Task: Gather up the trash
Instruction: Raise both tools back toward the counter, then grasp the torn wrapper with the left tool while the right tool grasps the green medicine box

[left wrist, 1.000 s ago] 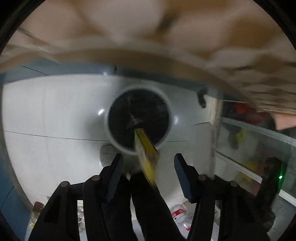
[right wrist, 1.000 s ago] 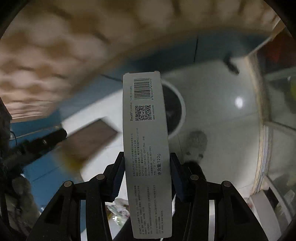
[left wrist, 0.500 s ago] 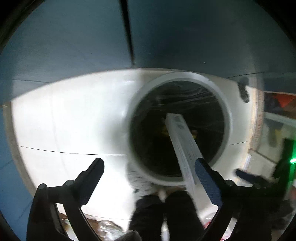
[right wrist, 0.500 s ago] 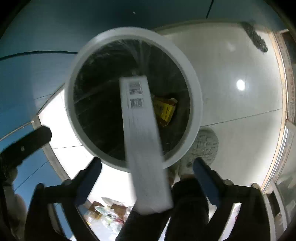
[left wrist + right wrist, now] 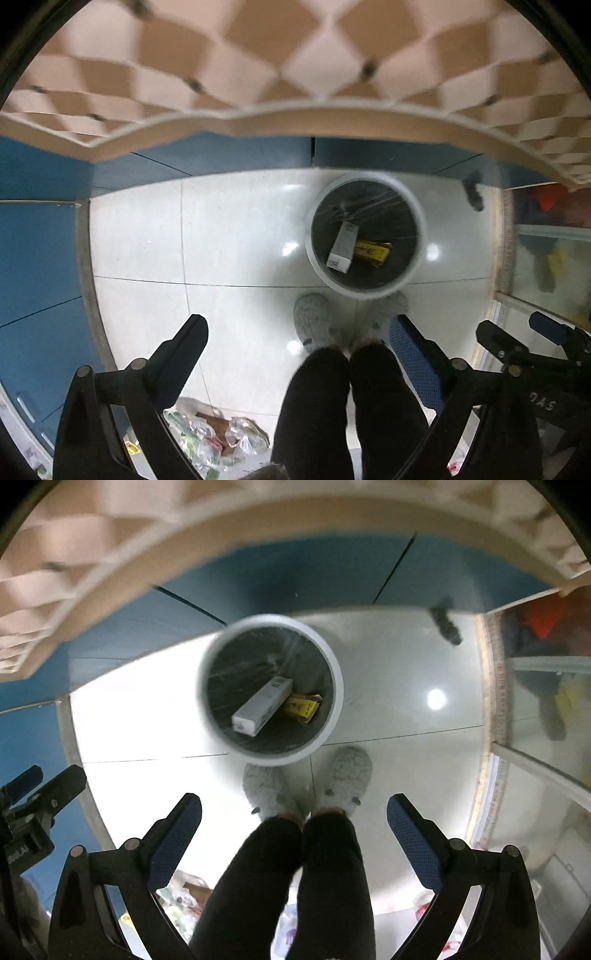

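A round white trash bin point(image 5: 413, 273) with a black liner stands on the pale tiled floor, and shows in the right wrist view too point(image 5: 334, 716). Inside lie a long white box point(image 5: 343, 245) point(image 5: 262, 705) and a yellow box point(image 5: 373, 253) point(image 5: 301, 707). My left gripper point(image 5: 297, 341) is open and empty, high above the floor, left of the bin. My right gripper point(image 5: 293, 818) is open and empty, above and in front of the bin. Each gripper shows at the other view's edge.
The person's legs and grey slippers point(image 5: 266, 786) stand just in front of the bin. A quilted tan cushion edge point(image 5: 295, 110) overhangs the top. Blue cabinets point(image 5: 33, 258) are at left, a glass-fronted unit point(image 5: 543, 716) at right. Bags of trash point(image 5: 207, 439) lie on the floor below.
Both boxes were let go and fell into the bin. Both grippers opened wide and pulled up and back from the bin.
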`<state>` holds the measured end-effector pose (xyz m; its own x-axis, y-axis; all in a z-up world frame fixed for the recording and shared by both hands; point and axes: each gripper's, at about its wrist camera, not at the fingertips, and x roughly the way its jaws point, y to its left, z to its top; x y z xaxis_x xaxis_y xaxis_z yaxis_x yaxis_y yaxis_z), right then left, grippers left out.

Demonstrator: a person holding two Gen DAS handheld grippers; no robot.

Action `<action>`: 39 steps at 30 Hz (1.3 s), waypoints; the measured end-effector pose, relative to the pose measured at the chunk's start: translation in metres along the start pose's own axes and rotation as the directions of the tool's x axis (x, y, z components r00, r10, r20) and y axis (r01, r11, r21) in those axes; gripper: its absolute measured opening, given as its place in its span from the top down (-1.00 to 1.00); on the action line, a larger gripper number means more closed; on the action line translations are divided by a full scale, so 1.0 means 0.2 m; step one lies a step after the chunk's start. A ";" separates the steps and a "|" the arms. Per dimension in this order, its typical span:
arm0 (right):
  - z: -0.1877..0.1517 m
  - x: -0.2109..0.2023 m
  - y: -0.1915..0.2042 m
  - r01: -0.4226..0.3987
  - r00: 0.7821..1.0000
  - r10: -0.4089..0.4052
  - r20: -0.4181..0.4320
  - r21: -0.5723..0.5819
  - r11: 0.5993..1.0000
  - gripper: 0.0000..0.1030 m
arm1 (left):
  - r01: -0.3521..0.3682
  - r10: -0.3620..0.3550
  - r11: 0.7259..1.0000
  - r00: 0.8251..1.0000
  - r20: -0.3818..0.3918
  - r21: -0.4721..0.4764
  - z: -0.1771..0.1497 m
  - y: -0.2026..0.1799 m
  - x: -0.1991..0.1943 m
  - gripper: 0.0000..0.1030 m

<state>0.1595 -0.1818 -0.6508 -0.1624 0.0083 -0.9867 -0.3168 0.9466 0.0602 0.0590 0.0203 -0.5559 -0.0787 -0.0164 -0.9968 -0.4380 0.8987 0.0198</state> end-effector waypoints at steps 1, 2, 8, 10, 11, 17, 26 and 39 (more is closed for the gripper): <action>-0.04 -0.10 0.02 0.009 1.000 -0.009 0.005 -0.006 1.000 -0.97 | 0.005 -0.005 1.000 1.000 0.007 0.001 -0.02 0.00 -0.08 -0.94; -0.06 -0.19 0.05 0.011 1.000 -0.011 0.007 -0.006 1.000 -0.97 | 0.013 -0.013 1.000 1.000 0.014 0.002 -0.04 0.00 -0.16 -0.94; -0.25 -0.72 0.14 -0.009 0.999 0.010 0.050 -0.023 1.000 -0.97 | 0.049 -0.050 0.999 0.995 0.090 0.014 -0.12 0.00 -0.56 -0.94; -0.30 -0.91 0.16 -0.031 0.997 0.033 0.077 -0.022 0.999 -0.97 | 0.061 -0.062 0.998 0.990 0.124 0.011 -0.13 0.01 -0.70 -0.94; -0.32 -0.98 0.16 -0.050 0.995 0.051 0.091 -0.019 0.999 -0.97 | 0.067 -0.068 0.998 0.986 0.150 0.015 -0.13 0.02 -0.76 -0.94; -0.29 -1.45 0.11 -0.160 0.957 0.152 0.247 0.011 0.987 -0.97 | 0.047 -0.057 0.998 0.934 0.353 0.038 0.07 0.00 -1.18 -0.94; 0.12 -2.06 -0.31 -0.234 0.867 0.124 0.483 0.174 0.957 -0.97 | 0.045 -0.018 0.998 0.897 0.441 -0.052 0.61 -0.11 -1.48 -0.94; 1.17 -1.95 -1.04 -0.150 0.902 -0.023 0.431 0.362 0.920 -0.97 | 0.018 0.028 0.986 0.961 0.275 -0.165 1.24 -0.57 -1.44 -0.94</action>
<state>0.5075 -0.3069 -0.3140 0.2632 0.1247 -0.9566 0.0714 0.9864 0.1482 0.3537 0.0311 -0.2901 0.1584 0.1299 -0.9788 -0.5810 0.8138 0.0139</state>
